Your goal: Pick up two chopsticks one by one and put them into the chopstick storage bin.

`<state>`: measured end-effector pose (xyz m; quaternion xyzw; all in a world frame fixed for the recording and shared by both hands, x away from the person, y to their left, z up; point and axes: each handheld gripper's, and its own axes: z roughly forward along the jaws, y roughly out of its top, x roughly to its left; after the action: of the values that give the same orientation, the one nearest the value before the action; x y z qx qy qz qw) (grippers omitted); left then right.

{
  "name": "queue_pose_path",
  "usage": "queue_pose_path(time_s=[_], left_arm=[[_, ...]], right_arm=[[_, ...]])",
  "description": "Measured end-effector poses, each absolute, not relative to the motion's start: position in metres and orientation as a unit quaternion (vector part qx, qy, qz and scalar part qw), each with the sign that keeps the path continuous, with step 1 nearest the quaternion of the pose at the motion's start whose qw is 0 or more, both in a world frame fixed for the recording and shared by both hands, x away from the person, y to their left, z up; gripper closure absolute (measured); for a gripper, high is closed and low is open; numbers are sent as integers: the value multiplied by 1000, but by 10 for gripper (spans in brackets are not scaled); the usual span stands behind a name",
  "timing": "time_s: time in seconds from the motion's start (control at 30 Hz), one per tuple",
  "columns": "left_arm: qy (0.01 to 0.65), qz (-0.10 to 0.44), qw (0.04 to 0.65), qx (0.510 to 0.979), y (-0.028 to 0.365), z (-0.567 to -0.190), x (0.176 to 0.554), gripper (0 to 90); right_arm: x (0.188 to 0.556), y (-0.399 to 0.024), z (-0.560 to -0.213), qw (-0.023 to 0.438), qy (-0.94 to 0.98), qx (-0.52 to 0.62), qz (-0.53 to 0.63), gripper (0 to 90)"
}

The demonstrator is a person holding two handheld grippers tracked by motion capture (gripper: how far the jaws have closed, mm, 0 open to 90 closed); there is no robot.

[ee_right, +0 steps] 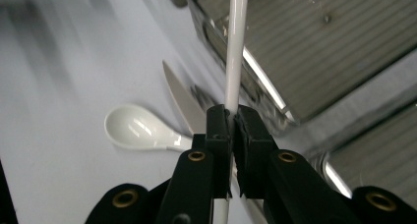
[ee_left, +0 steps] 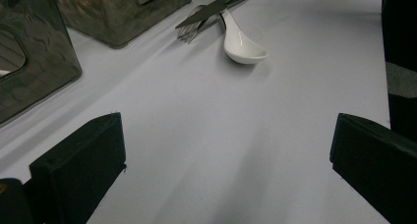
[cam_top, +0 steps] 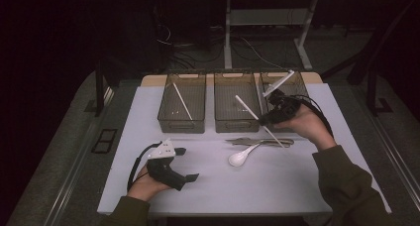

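My right gripper point(cam_top: 266, 119) hovers above the front of the middle bin point(cam_top: 233, 118) and right bin point(cam_top: 297, 87), shut on a long white chopstick point(cam_top: 246, 107). In the right gripper view the jaws pinch that chopstick point(ee_right: 235, 62), which runs up past the gripper point(ee_right: 232, 130). Below it on the white table lie a white spoon point(cam_top: 240, 156), a knife point(cam_top: 257, 141) and a fork. Resting on the table at the front left, my left gripper point(cam_top: 187, 163) is open with nothing between its jaws. It point(ee_left: 226, 155) faces the spoon point(ee_left: 241, 44), knife point(ee_left: 211, 8) and fork point(ee_left: 189, 30).
Three dark see-through bins stand in a row at the back of the table point(cam_top: 223, 186). The left bin point(cam_top: 182, 109) holds one white chopstick point(cam_top: 182, 102). Another white stick point(cam_top: 278, 82) leans at the right bin. The person's sleeves come in at the bottom.
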<state>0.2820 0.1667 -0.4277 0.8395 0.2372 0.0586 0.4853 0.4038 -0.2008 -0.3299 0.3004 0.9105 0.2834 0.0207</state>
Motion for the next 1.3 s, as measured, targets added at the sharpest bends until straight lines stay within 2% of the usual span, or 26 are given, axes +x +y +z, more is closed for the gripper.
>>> queue_pose_path(time_s=[0.77, 1.3], left_arm=[[231, 57, 491, 838, 167, -427, 282, 0], [230, 52, 497, 835, 169, -425, 281, 0]], right_arm=[[462, -104, -300, 8, 901, 299, 315, 847], [504, -38, -296, -13, 882, 322, 345, 846]])
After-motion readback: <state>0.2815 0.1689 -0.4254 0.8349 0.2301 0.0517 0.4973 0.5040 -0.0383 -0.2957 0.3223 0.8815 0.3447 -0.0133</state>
